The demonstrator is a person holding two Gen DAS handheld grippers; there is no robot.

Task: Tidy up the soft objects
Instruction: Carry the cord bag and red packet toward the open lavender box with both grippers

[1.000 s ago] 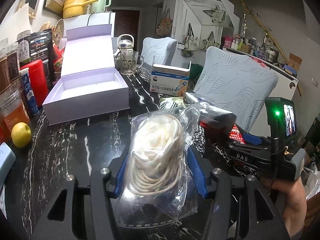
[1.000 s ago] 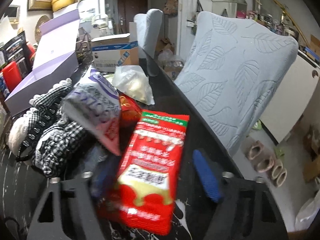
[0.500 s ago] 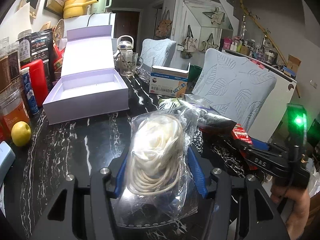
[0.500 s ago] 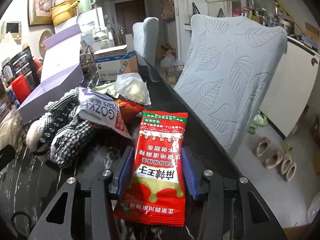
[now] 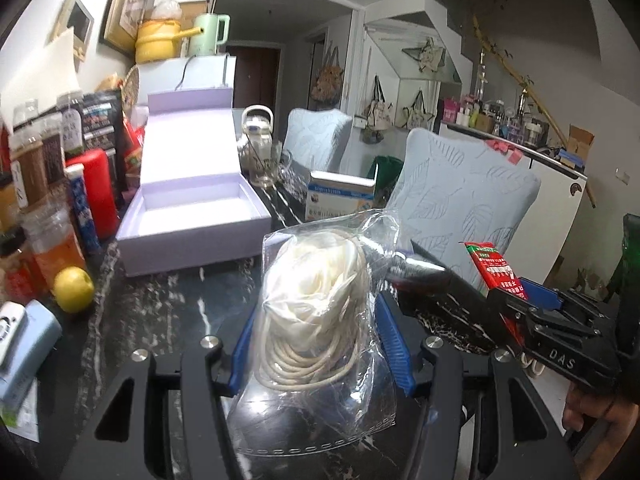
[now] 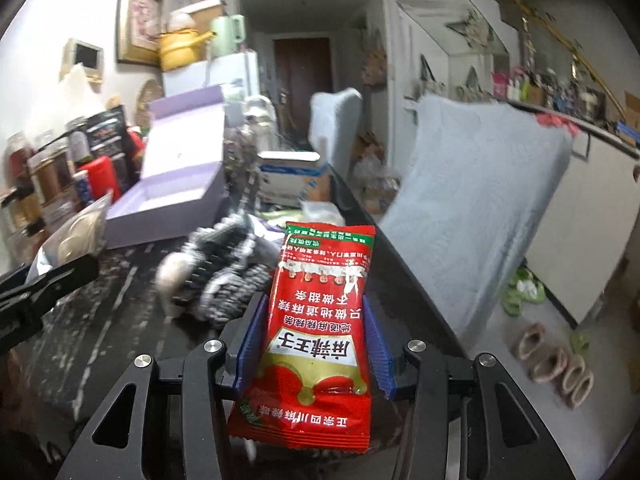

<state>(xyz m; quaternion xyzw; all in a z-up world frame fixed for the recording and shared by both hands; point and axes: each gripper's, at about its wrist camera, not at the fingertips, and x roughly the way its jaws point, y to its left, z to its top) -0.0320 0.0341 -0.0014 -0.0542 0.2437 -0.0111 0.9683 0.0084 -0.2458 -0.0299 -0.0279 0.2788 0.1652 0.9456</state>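
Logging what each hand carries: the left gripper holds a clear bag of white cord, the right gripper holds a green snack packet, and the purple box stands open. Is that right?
One slip: the snack packet in the right gripper is red, with only a thin green strip at its top edge, as the right wrist view shows. The left gripper does hold the clear bag of white cord, and the purple box stands open.

left wrist: faces table, close | right wrist: same | shared: lavender box (image 5: 192, 216)

- Right gripper (image 6: 314, 346): blue-padded fingers (image 6: 251, 340) pressed against both sides of a red snack packet (image 6: 320, 328), which stands upright above the desk (image 6: 96, 344).
- Checked black-and-white fabric (image 6: 224, 276): lying on the desk beyond the packet, blurred.
- Open lilac box (image 6: 168, 204): farther left, lid raised.
- Left gripper (image 6: 40, 288): at left edge, state unclear.
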